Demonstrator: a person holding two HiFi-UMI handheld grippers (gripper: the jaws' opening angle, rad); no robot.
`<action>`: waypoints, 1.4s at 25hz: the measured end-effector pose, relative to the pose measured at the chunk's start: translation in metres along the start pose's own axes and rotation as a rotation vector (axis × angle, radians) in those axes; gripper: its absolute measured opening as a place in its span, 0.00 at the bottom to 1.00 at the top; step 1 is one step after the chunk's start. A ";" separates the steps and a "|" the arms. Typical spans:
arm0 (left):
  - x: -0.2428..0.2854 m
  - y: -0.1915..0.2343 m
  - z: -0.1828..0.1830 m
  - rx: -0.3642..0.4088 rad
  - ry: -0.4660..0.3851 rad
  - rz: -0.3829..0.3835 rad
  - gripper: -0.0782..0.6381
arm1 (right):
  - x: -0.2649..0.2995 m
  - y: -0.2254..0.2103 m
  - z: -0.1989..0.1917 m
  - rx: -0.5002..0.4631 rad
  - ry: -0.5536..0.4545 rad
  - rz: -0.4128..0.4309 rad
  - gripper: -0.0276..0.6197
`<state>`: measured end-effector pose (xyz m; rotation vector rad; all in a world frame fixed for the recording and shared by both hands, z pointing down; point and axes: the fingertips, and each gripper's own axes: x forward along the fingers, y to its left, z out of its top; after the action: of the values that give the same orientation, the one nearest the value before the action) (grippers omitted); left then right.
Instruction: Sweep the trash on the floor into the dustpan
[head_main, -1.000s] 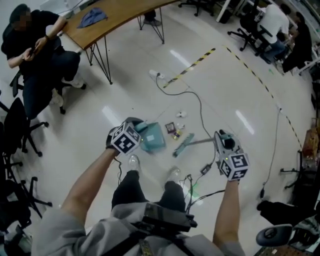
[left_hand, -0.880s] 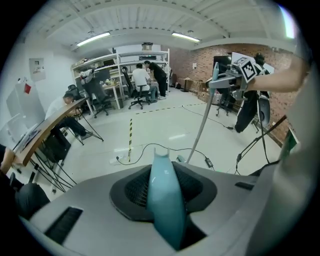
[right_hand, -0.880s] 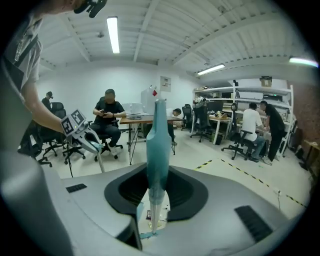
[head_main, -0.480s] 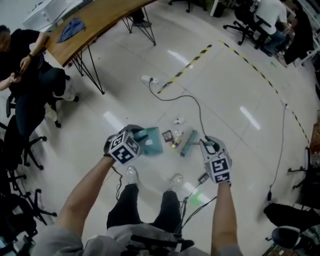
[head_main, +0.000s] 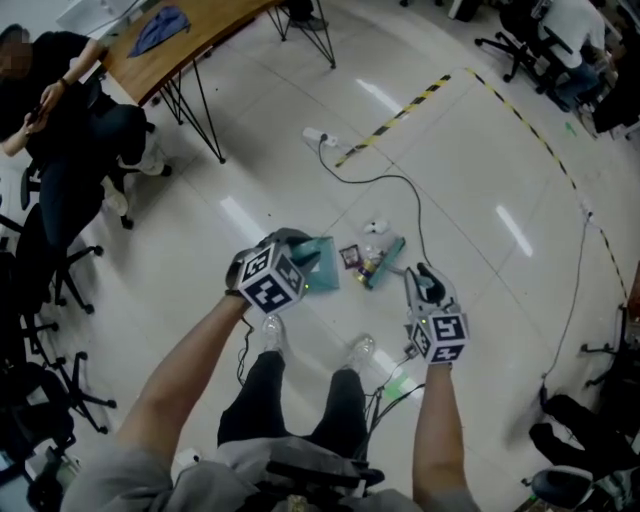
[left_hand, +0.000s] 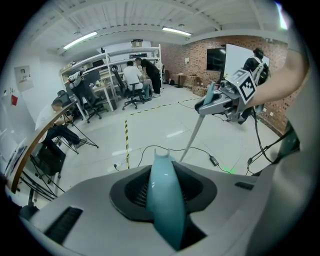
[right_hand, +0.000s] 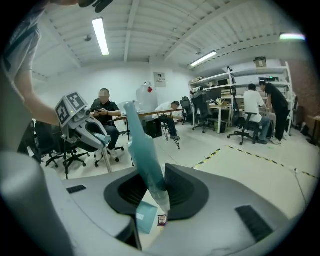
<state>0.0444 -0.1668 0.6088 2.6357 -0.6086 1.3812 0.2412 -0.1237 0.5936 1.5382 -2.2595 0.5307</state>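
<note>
Presently, nearest me, the operator's shoes (head_main: 268, 330) stand on the pale floor with both forearms reaching out over them. Against a second ago, the two grippers sit closer together, and far less bare shaft shows between the right gripper (head_main: 415, 282) and the brush head.

The left gripper (head_main: 293, 258) has its jaws roughly half apart and clamped on the teal handle of the dustpan (head_main: 322, 268). The pan sits low just ahead of it; I cannot tell whether it touches the floor.

The right jaws stand somewhat narrower, closed on the teal grip of the broom (head_main: 386, 260). They have just eased slightly wider with that grip between them.

A purple packet (head_main: 349, 256) lies between the pan's edge and the brush head, and a white scrap (head_main: 375, 227) lies just beyond.

Farther off, a black cable (head_main: 400, 185) runs to a power strip (head_main: 314, 135) beside striped tape (head_main: 400, 115). A wooden table (head_main: 200, 35) and a seated person (head_main: 60, 110) are beyond that.
</note>
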 end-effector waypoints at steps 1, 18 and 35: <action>0.000 0.000 0.000 -0.001 0.000 -0.001 0.28 | 0.002 0.002 0.002 0.022 -0.011 0.003 0.19; -0.015 0.006 -0.027 -0.028 -0.036 -0.028 0.28 | 0.052 0.089 0.055 0.227 -0.137 0.188 0.20; -0.026 0.011 -0.051 0.076 0.038 -0.146 0.28 | -0.008 0.069 0.097 0.137 -0.191 0.140 0.16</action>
<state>-0.0124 -0.1555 0.6166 2.6445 -0.3580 1.4345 0.1716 -0.1415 0.4987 1.5618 -2.5377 0.6125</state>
